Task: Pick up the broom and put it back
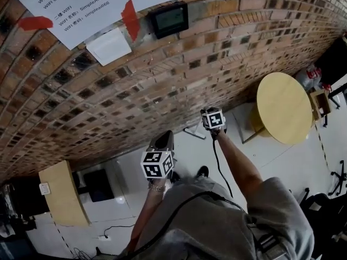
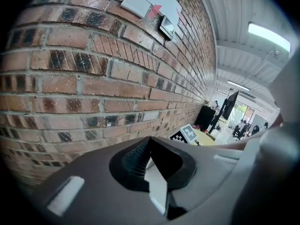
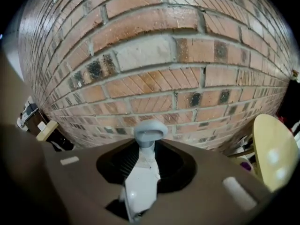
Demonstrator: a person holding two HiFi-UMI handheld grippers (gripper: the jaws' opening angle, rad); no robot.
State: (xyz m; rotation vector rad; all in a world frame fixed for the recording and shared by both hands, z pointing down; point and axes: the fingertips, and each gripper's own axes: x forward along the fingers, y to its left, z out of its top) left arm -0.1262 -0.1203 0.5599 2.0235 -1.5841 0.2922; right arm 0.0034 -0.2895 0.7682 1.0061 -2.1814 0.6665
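Observation:
My right gripper (image 3: pixel 150 146) is shut on the pale grey broom handle (image 3: pixel 150 131). The handle's looped end sticks out past the jaw tips, close to the brick wall (image 3: pixel 154 55). The rest of the broom is hidden in every view. In the head view the right gripper (image 1: pixel 212 118) is held out toward the wall, and only its marker cube shows. The left gripper (image 1: pixel 164 140) hangs lower and nearer my body. Its jaws (image 2: pixel 149 142) meet at the tips, with nothing sticking out beyond them. The right gripper's marker cube (image 2: pixel 189 134) shows past them.
The brick wall (image 1: pixel 162 75) fills the space ahead, with taped papers (image 1: pixel 87 7) and a small black panel (image 1: pixel 169 19) on it. A round yellow table (image 1: pixel 283 108) stands at the right. A wooden cabinet (image 1: pixel 64 194) stands at the left. A black cable (image 1: pixel 219 167) trails from the right gripper.

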